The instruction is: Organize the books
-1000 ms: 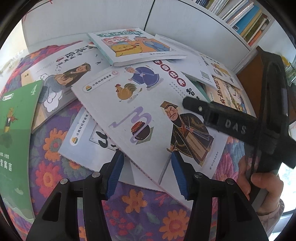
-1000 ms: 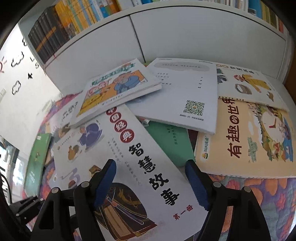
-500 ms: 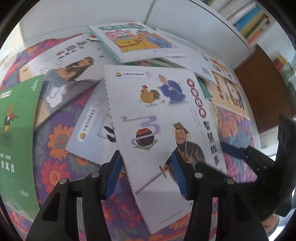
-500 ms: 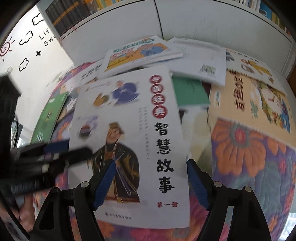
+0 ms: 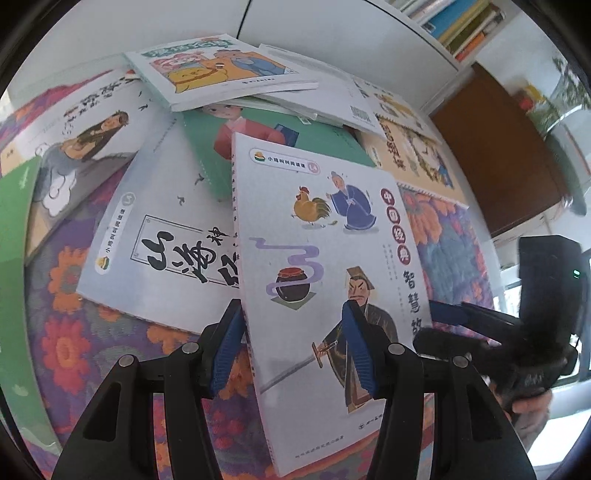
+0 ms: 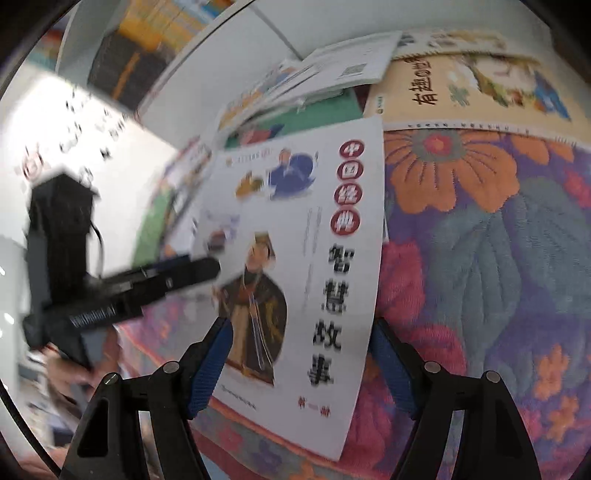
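Lying flat near the front edge of the table, the white book is a thin, glossy softcover, a tall rectangle with a pinkish stitched-looking spine edge on its left. Its cover carries a rooster, a blue-robed figure, a round dark jar with a curl of purple smoke, and a robed swordsman. A column of red discs and black characters runs down its right side. In the right wrist view its near corner pokes out past the table edge.

The left gripper stands partly open, a narrow gap. Its left blue ribbed pad sits just at the book's spine edge, and its right pad lies over the swordsman on the cover. Whether either pad actually presses on the book I cannot tell. The right gripper stands wide, its 2 pads on either side of the book's near right portion with the title column between them (that view is motion-blurred, so contact is unclear). A hand grips its black handle at the far right.

The book overlaps a pale grey paperback with bold brush calligraphy on its left, and a green-covered book beyond it. Farther back, more thin picture books lie stacked askew, the top one showing a yellow cartoon. To the right is a cream book with a landscape drawing. Everything rests on a soft woven cloth patterned with orange and red flowers on purple, in front of a smooth white cabinet.
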A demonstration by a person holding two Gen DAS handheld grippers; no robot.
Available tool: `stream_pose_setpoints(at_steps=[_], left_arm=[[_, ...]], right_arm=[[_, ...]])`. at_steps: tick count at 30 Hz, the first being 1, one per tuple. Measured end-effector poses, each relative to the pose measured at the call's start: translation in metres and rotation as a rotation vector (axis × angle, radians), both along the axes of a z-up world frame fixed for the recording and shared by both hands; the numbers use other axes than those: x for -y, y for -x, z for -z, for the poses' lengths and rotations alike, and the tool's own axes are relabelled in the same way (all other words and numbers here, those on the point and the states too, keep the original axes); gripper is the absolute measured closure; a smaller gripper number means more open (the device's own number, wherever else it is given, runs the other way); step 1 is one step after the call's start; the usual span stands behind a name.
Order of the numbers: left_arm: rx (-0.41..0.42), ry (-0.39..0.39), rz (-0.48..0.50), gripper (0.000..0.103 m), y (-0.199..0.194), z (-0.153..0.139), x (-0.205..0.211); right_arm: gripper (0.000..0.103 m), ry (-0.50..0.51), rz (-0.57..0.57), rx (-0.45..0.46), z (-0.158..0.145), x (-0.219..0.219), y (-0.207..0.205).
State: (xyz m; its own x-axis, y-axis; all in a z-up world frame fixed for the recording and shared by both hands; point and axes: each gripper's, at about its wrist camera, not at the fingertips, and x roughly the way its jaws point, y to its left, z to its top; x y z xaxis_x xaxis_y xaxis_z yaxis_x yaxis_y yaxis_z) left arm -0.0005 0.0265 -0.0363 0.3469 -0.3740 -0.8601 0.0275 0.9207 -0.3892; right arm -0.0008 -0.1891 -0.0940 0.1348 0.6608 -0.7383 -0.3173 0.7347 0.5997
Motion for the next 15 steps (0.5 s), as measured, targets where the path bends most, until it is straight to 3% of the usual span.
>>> stream_pose_setpoints(at_steps=[6, 15], left_arm=[[0.002, 0.058, -0.013, 0.053, 0.0, 0.001, -0.009], [0.019, 0.062, -0.014, 0.053, -0.001, 0.002, -0.01]], right_arm=[[0.028, -0.025, 0.01, 0.001, 0.0, -0.006, -0.017], [0.029, -0.096, 0.014, -0.008, 0.003, 0.002, -0.024]])
